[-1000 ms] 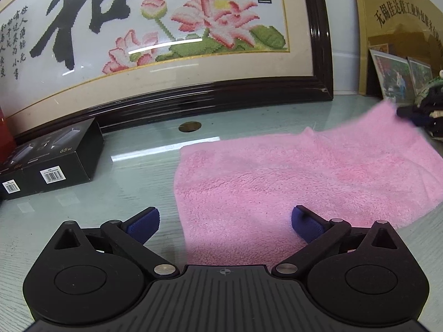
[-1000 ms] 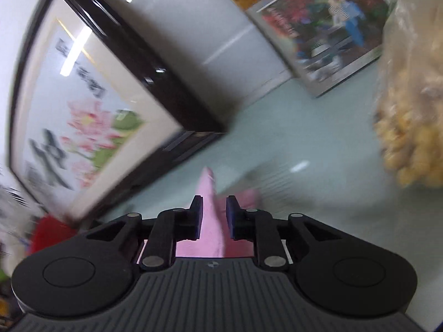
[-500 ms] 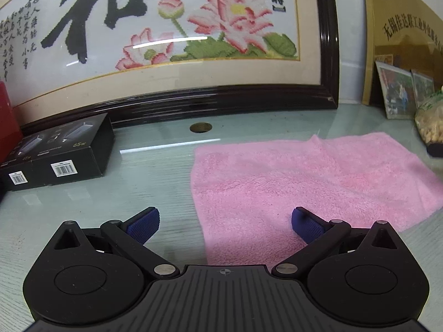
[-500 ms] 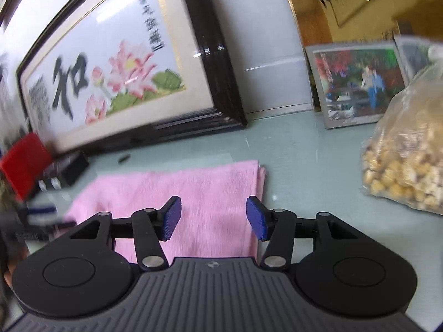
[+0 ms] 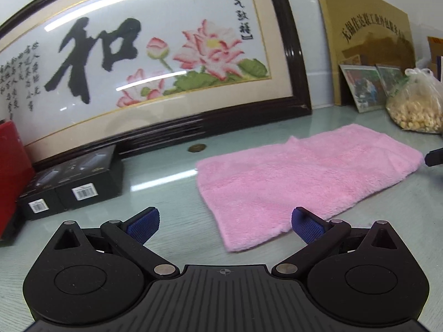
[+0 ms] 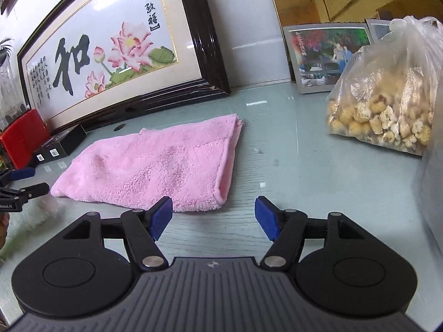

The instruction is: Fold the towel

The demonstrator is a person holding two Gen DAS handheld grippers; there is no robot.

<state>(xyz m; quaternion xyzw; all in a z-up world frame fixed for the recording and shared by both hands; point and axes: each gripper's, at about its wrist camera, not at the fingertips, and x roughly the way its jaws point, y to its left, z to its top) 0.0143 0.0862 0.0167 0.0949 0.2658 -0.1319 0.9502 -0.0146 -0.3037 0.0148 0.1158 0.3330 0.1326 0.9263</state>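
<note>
A pink towel [image 5: 304, 177] lies folded in two layers on the pale glass tabletop [image 5: 171, 182]; the right wrist view shows the towel [image 6: 155, 163] with its doubled edge on the right. My left gripper [image 5: 224, 222] is open, held back from the towel's near left corner, nothing between its blue pads. My right gripper [image 6: 213, 217] hangs just short of the towel's near right corner, its jaws still opening and empty. The left gripper's fingertips [image 6: 22, 179] show at the left edge of the right wrist view.
A large dark-framed embroidery [image 5: 155, 63] leans along the back. Two black boxes [image 5: 72, 182] and a red box [image 5: 11, 171] stand at the left, a coin [image 5: 197, 147] behind the towel. A plastic bag of nuts [image 6: 387, 105] and framed photos [image 6: 326, 58] stand at the right.
My right gripper let go of the towel's corner, opened and drew back, rolling level. The raised corner now lies flat. My left gripper backed away slightly from the towel.
</note>
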